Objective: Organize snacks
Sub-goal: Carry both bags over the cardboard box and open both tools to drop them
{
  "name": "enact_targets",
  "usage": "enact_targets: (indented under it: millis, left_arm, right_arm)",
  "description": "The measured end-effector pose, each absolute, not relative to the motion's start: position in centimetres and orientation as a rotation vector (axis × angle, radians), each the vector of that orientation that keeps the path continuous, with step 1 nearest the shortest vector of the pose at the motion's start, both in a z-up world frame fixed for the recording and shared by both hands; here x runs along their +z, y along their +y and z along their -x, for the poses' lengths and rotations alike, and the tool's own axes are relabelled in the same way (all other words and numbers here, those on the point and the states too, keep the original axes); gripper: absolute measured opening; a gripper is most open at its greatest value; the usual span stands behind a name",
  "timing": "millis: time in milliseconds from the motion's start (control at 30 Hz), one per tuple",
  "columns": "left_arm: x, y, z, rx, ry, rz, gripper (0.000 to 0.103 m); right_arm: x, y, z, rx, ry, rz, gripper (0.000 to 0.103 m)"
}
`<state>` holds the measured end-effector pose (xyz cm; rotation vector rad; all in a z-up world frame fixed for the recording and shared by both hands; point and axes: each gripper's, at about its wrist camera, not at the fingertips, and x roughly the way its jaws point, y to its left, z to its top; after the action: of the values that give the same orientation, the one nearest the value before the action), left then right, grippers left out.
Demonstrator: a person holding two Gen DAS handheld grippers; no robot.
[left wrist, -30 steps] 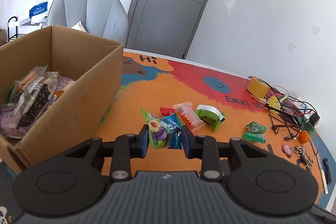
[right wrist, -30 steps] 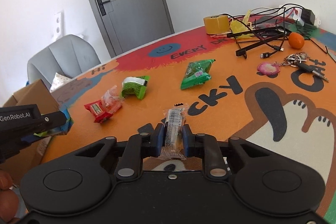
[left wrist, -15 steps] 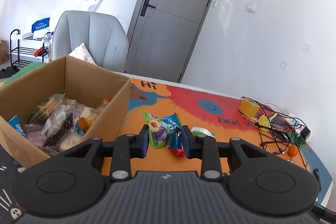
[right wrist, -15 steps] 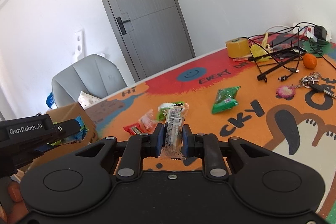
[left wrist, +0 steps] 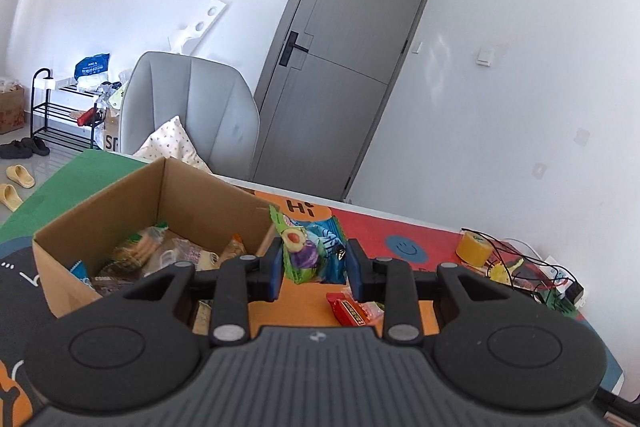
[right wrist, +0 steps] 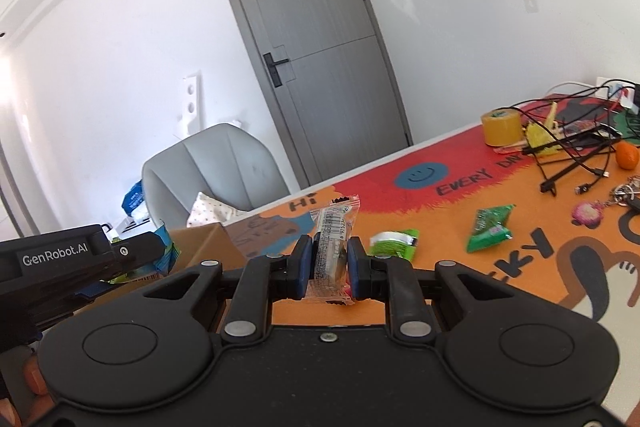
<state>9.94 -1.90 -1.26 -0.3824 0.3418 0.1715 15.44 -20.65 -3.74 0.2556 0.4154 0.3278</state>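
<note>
Your left gripper (left wrist: 314,269) grips a green-and-blue packet (left wrist: 310,253); the snack box (left wrist: 120,223) sits just ahead to its left. Your right gripper (right wrist: 328,265) clamps a clear packet (right wrist: 334,247) upright. Beyond it, green packets (right wrist: 490,229) lie on the mat (right wrist: 460,247).

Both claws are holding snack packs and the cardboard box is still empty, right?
Not quite. Both claws do hold packs, left and right, but the box isn't empty: the left wrist view shows several snacks already inside.
</note>
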Motion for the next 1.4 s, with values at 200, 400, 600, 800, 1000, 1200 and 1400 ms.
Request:
enact_targets:
  millis: [200,400,600,800,1000,1200,1400]
  left_arm:
    - [-0.9,0.8,-8.9,0.222,0.324,0.412,0.031]
    - [-0.8,3.4,-8.4,0.265,0.316,0.436,0.031]
    - [-0.9,5.7,-8.3,0.3,0.318,0.46,0.031]
    - [-1.7,7.9,-8.8,0.328,0.359,0.494,0.037]
    - [-2.1,10.0,-8.0,0.37,0.339,0.522,0.054]
    - [-2.2,12.0,-7.5,0.42,0.331,0.539,0.058]
    - [-2.5,14.0,-7.3,0.465,0.332,0.556,0.062]
  right_arm:
    - [-2.9,-18.5,-15.3,0.37,0.396,-0.245,0.02]
    - [-2.3,-16.2,-15.4,0.41,0.388,-0.229,0.02]
    - [-2.1,-14.2,-15.7,0.442,0.387,-0.208,0.02]
    - [-2.1,-12.0,-16.1,0.476,0.398,-0.187,0.02]
    - [-2.1,-9.8,-16.7,0.513,0.406,-0.164,0.02]
    - [-2.0,-8.2,-17.5,0.54,0.422,-0.154,0.02]
    - [-1.9,-6.1,-18.4,0.564,0.432,-0.131,0.02]
